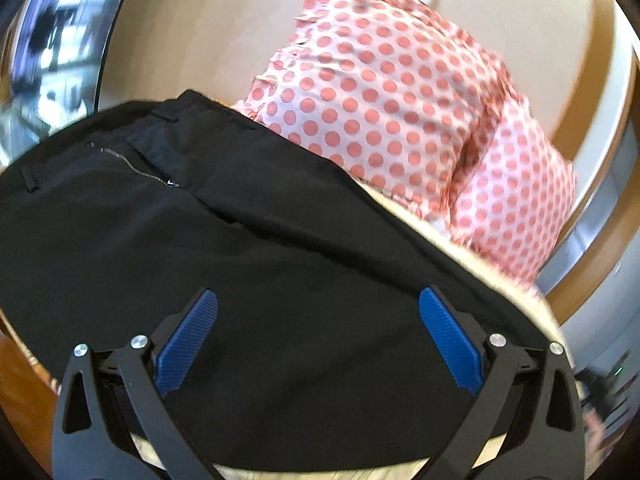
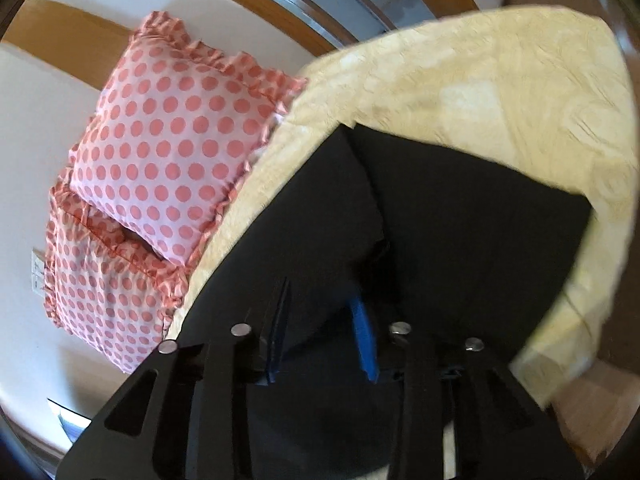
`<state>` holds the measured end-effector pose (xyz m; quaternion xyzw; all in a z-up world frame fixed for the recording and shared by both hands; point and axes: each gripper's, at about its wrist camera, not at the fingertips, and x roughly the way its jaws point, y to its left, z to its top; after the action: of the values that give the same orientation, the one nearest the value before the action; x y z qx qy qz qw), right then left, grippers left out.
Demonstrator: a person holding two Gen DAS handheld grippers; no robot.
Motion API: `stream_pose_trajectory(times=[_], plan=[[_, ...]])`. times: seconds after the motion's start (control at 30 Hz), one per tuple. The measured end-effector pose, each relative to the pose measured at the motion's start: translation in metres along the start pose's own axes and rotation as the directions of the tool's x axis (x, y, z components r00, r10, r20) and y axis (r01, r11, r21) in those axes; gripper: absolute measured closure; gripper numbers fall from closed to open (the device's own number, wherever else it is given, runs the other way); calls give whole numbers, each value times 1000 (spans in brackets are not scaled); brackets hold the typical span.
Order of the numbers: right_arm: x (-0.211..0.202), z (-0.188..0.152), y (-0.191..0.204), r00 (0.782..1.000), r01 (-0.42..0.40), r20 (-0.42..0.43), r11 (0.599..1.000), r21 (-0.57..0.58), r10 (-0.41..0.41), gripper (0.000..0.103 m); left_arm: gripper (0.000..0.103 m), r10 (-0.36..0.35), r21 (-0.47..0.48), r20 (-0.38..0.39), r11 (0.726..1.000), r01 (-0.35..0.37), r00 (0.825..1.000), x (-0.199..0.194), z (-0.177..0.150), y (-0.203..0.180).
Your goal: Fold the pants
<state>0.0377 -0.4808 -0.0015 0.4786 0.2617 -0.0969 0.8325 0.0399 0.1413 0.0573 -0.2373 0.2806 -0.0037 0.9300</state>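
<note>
Lying limp and light, the black pants [image 1: 240, 240] want waistband grips; left hand-held gripper [image 1: 318, 308] gapes empty, right hand-held gripper [image 2: 320, 300] seemingly pinching cloth.

A bed carries everything, covered by a pale yellow bedspread [image 2: 480, 80] with a faint crinkled pattern. Black pants [image 1: 240, 240] lie spread directly on it, zipper end toward the far side in the left wrist view. Two pink polka-dot pillows [image 2: 168, 144] lie at the bedspread's edge, one overlapping the other
</note>
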Motion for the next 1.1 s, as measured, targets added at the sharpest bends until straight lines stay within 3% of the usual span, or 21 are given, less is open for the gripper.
stream_pose_trajectory(times=[0.07,0.17,0.3,0.4,0.5,0.6,0.67,0.7,0.73,0.77,0.83,0.9,0.97,1.1], plan=[[9,5,-6,999,-40,-29,999,32,41,100,2,3,-20,-1,1000,-3,1000,4,12,2],[-18,13,-11,989,-134,62,991,21,133,100,2,53,12,17,999,-53,998,8,32,-2],[-38,19,-20,987,-114,118,993,10,112,100,2,77,6,-23,997,-76,997,33,70,-3],[-30,16,-30,991,-97,96,994,43,93,100,13,137,14,-102,991,-136,985,86,108,-7],[-23,14,-35,993,-89,88,995,47,84,100,22,238,38,-158,971,-235,958,138,136,-9],[-20,15,-36,993,-94,79,995,41,91,100,32,332,50,-229,943,-329,915,195,157,-5],[-20,17,-35,993,-91,79,995,26,89,100,43,402,64,-277,914,-400,873,233,167,-1],[-20,17,-34,993,-93,81,996,18,91,100,57,417,61,-293,906,-419,860,243,169,3],[-20,18,-33,992,-93,82,996,13,92,100,80,417,35,-324,902,-430,849,254,171,11],[-19,20,-30,992,-96,84,995,5,95,100,88,404,-4,-343,902,-432,848,257,172,19],[-20,23,-26,990,-110,86,994,-12,110,100,93,351,-103,-320,910,-401,880,241,172,32],[-21,26,-21,989,-116,93,992,-39,119,100,94,356,-86,-269,917,-390,895,211,172,32],[-24,29,-16,987,-116,105,991,-64,122,100,94,352,-43,-137,932,-360,926,145,165,25],[-33,32,-16,982,-109,144,991,-77,119,100,87,307,-83,19,949,-305,952,25,117,38]])
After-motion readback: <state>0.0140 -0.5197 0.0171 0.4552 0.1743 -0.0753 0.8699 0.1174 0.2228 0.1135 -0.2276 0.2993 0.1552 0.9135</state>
